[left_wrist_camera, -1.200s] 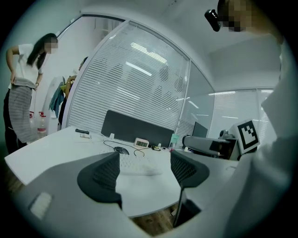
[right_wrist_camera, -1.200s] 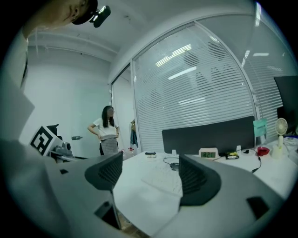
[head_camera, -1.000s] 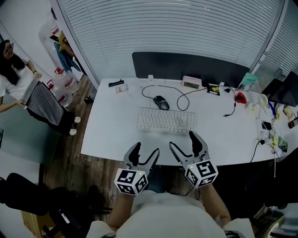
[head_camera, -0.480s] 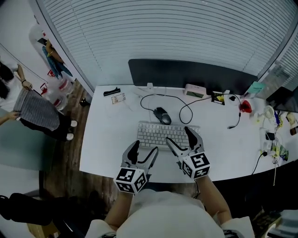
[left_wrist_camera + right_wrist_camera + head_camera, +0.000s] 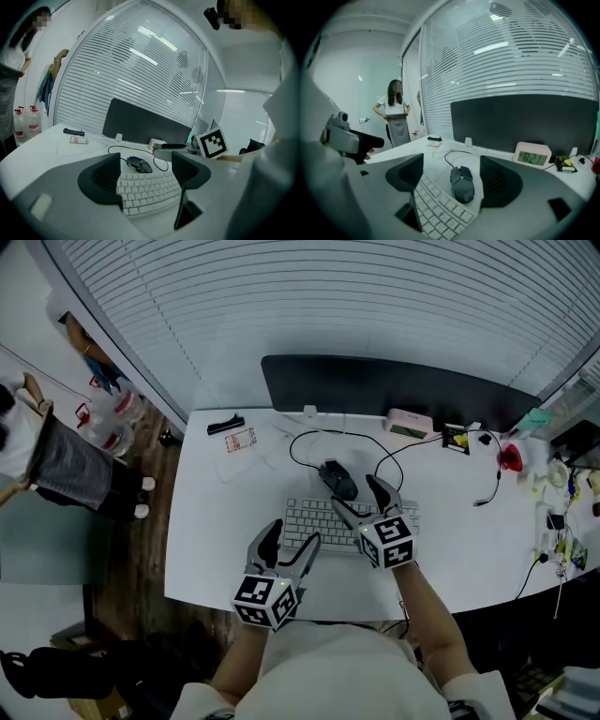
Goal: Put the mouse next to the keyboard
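Note:
A dark wired mouse (image 5: 339, 479) lies on the white desk (image 5: 216, 512) just behind the white keyboard (image 5: 314, 521). My right gripper (image 5: 355, 495) hovers open over the keyboard's far edge, its tips just short of the mouse. In the right gripper view the mouse (image 5: 462, 183) sits in the gap between the open jaws, untouched, with the keyboard (image 5: 440, 211) below it. My left gripper (image 5: 292, 534) stands open at the keyboard's near left corner, holding nothing. The left gripper view shows the keyboard (image 5: 150, 190) between its jaws and the mouse (image 5: 139, 164) beyond.
The mouse cable (image 5: 305, 439) loops back toward a dark screen panel (image 5: 394, 385). A pink clock (image 5: 408, 423) stands behind the mouse. A black bar (image 5: 225, 424) and a card (image 5: 241, 440) lie far left. Small items (image 5: 511, 457) crowd the right end. A person (image 5: 47, 460) stands left of the desk.
My right gripper has moved forward from the desk's near edge across the keyboard up to the mouse. The left gripper has stayed near the front edge.

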Motion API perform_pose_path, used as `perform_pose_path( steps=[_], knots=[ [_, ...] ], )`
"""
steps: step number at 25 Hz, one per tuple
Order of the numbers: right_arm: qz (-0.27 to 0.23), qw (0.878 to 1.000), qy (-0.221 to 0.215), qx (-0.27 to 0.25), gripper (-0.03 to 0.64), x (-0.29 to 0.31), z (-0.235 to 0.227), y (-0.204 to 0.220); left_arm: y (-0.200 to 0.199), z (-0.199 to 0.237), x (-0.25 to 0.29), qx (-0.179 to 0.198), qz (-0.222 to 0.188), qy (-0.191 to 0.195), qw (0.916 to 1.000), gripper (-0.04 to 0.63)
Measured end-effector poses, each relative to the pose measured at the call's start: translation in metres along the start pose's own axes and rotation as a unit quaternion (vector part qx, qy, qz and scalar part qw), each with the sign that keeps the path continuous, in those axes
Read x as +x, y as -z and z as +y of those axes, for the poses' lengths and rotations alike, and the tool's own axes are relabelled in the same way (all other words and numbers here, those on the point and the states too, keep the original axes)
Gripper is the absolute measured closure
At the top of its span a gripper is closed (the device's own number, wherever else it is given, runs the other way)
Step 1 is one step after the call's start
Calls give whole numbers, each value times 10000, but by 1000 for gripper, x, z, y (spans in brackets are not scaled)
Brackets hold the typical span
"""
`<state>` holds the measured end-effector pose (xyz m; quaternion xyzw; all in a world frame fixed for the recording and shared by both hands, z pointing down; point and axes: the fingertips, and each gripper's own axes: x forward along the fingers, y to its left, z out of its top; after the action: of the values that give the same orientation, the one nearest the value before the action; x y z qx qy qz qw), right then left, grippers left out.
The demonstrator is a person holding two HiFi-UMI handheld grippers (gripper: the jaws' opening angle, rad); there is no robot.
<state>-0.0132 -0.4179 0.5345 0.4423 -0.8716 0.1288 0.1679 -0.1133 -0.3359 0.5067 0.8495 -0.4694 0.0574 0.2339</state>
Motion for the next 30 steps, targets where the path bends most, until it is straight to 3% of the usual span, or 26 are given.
perform_pose_path(
  steps=[8,12,20,21,22,30],
  knots=[
    [952,9954,-76,-98,255,62,-15,38,5,21,16,-56,186,56,9998,262],
    [1570,9872,-111,-250,255,84,-21,62,6,28,22,-100,236,83,9996,262],
    [2287,9719,-190,-533,257,110,-24,89,7,43,32,-193,303,129,9993,262],
    [2376,9694,-207,-585,285,111,-23,93,8,44,33,-205,312,139,9992,262],
    [2439,9676,-216,-620,319,113,-23,95,9,44,34,-206,326,147,9991,262],
    [2520,9658,-224,-573,321,111,-26,96,11,42,32,-172,335,128,9992,262]
  ],
)
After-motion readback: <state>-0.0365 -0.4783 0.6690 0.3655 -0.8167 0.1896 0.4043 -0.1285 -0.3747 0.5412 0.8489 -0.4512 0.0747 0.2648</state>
